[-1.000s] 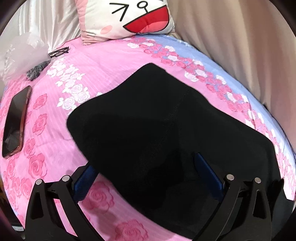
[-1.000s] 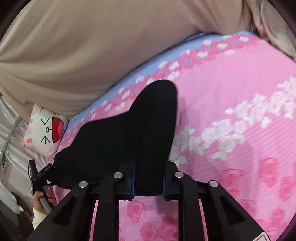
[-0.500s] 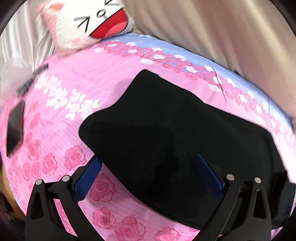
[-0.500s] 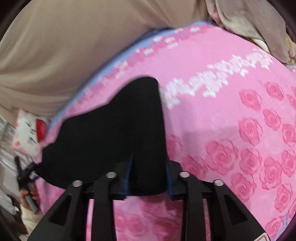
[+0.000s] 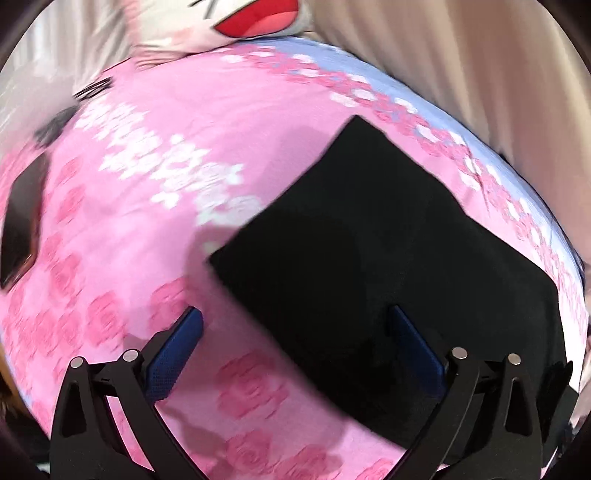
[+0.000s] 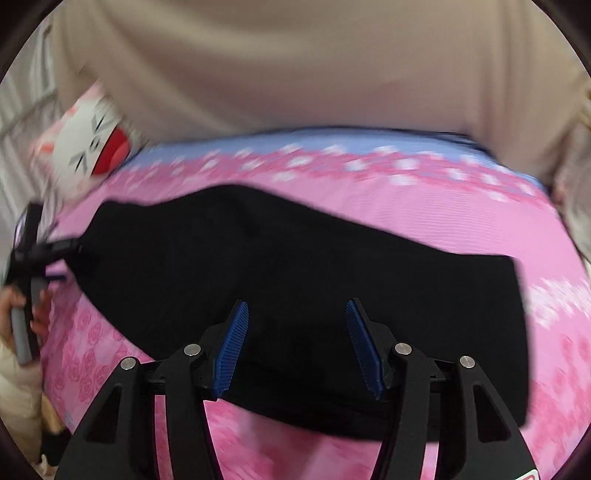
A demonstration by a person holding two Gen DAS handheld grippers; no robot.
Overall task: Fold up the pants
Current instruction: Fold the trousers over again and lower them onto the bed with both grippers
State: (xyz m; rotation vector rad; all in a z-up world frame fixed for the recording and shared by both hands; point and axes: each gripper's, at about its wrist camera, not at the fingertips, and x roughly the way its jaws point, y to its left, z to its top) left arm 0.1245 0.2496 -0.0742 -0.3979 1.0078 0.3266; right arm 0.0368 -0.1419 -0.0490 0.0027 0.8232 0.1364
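The black pants point(image 5: 388, 258) lie folded in a flat block on the pink rose bedsheet point(image 5: 147, 184). They also show in the right wrist view point(image 6: 295, 277). My left gripper point(image 5: 295, 332) is open and empty, its blue pads straddling the pants' near edge. My right gripper point(image 6: 297, 325) is open and empty, hovering over the pants' near edge. The left gripper point(image 6: 44, 254) shows at the far left of the right wrist view, at the pants' end. Both views are blurred by motion.
A cartoon-face pillow point(image 5: 243, 22) lies at the head of the bed, also seen in the right wrist view point(image 6: 88, 147). A phone point(image 5: 22, 218) and glasses point(image 5: 92, 88) lie on the sheet's left. A beige curtain point(image 6: 295, 74) hangs behind the bed.
My right gripper has let go of the pants and opened, and the fabric now lies flat. My left gripper has swung left, staying open.
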